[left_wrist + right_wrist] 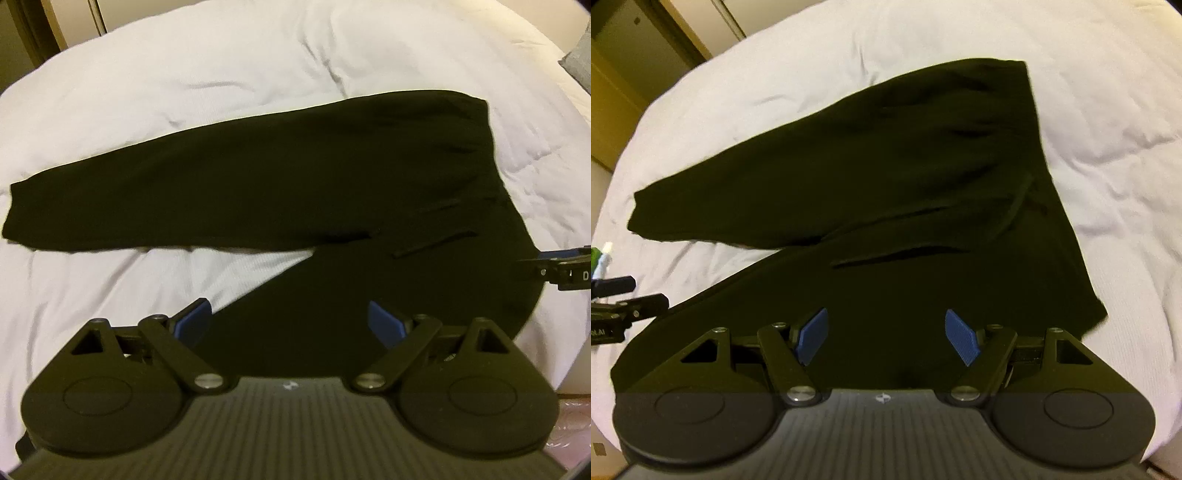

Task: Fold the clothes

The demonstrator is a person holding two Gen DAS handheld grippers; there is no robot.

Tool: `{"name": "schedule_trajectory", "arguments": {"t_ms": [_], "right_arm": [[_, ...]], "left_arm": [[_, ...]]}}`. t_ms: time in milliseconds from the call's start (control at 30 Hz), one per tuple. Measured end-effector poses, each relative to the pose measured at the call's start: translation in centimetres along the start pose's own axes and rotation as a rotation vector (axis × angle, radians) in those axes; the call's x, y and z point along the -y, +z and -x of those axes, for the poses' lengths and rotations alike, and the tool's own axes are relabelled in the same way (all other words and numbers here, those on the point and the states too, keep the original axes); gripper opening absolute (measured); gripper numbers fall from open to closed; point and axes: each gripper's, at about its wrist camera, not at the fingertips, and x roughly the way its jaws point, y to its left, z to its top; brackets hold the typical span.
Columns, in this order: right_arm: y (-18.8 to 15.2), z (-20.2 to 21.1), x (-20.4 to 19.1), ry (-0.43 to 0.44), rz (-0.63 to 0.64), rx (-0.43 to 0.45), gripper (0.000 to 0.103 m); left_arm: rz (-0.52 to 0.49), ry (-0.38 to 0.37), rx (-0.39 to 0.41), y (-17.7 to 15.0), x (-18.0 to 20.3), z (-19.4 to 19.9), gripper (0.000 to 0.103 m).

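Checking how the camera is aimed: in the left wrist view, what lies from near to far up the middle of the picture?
left gripper with open jaws → near leg of the black trousers → strip of white duvet → far trouser leg → more duvet.

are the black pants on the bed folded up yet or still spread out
Spread out. The black pants lie flat on the white duvet, legs splayed apart.

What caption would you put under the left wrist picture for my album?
Black trousers lie spread on a white duvet, with the left gripper above them, jaws open.
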Motion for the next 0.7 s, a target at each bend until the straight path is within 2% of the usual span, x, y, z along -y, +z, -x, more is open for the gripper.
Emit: {"name": "schedule_trajectory", "arguments": {"t_ms": [100, 200, 233, 433, 567, 667, 700], "right_arm": [[1.7, -1.8, 0.1, -0.021, 0.025, -0.022, 0.073], [3.6, -3.5, 0.4, -0.028, 0.066, -0.037, 0.072], [4.2, -4.1, 0.5, -0.029, 0.080, -0.045, 0.072], [8.7, -6.9, 0.4, 0.008, 0.221, -0.056, 0.071], [12.5, -8.2, 0.0, 0.029, 0.339, -0.040, 0.059], [15.2, -9.0, -0.2, 0.037, 0.408, -0.024, 0.047], [16.0, -9.2, -0.2, 0.033, 0.426, -0.013, 0.046]], "left_arm": [[0.006, -0.010, -0.021, 1.0, -0.7, -2.2, 0.083], [-0.008, -0.038, -0.044, 2.1, -1.4, -4.2, 0.065], [-0.014, -0.048, -0.052, 2.5, -1.6, -4.8, 0.064], [-0.059, -0.078, -0.024, 6.5, -3.2, -8.0, 0.065], [-0.112, -0.065, 0.002, 10.1, -4.4, -10.5, 0.074], [-0.139, -0.083, 0.018, 12.6, -5.2, -12.1, 0.074], [-0.146, -0.084, 0.019, 13.3, -5.5, -12.7, 0.074]]}}
